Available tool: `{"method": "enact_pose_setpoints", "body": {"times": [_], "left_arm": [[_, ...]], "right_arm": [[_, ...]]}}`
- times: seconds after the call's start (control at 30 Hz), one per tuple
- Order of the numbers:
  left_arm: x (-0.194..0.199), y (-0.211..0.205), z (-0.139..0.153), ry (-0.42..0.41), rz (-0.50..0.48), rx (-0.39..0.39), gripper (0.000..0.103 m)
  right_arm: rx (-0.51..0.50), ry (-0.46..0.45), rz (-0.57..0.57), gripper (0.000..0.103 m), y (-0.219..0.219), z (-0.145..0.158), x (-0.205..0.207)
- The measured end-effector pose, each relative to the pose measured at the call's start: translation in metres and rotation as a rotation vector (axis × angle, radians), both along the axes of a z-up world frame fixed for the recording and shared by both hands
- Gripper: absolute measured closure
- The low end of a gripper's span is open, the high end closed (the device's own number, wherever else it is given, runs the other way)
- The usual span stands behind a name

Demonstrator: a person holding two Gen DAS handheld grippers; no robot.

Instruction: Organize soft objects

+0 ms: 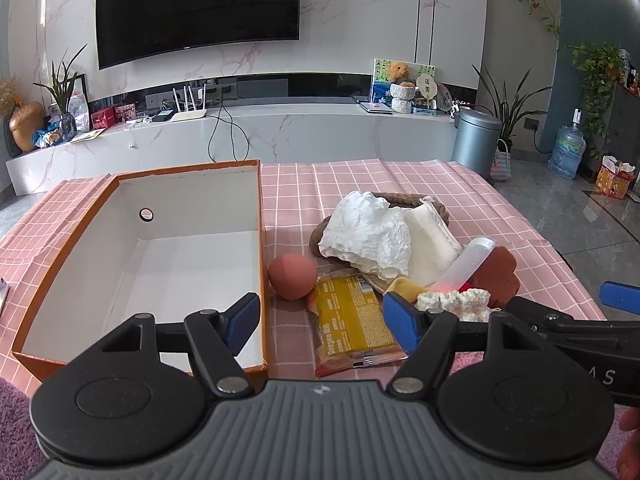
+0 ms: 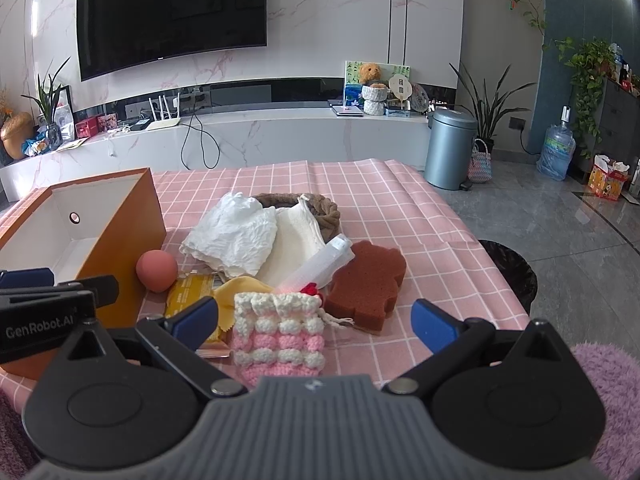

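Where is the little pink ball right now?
The pink ball sits on the checked tablecloth, right against the orange box at its right side in both views, just behind the yellow snack packet.

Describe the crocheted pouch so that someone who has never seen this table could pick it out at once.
On the pink checked tablecloth, right of the orange box, lies a heap of soft things. At its near edge, nearest the right gripper, lies the crocheted pouch, beside the brown sponge. Only it is knitted in bumpy pink and white stripes, with a drawstring.
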State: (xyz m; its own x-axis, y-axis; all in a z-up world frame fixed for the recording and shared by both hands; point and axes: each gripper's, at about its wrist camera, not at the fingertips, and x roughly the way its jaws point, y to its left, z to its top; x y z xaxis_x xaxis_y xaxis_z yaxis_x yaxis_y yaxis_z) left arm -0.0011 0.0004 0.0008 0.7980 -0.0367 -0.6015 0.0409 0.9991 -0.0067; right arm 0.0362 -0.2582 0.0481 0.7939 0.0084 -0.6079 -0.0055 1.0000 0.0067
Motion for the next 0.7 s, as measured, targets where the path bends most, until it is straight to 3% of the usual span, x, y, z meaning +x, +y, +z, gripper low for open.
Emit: {"method": "enact_pose_setpoints", "body": {"times": [0.7], "left_arm": [[-0.0005,0.0015,-0.0019,0.003,0.006,0.003,0.02]], "right_arm": [[0.001,0.001,0.001,0.002,0.0001,0.0001,-0.0008]]}}
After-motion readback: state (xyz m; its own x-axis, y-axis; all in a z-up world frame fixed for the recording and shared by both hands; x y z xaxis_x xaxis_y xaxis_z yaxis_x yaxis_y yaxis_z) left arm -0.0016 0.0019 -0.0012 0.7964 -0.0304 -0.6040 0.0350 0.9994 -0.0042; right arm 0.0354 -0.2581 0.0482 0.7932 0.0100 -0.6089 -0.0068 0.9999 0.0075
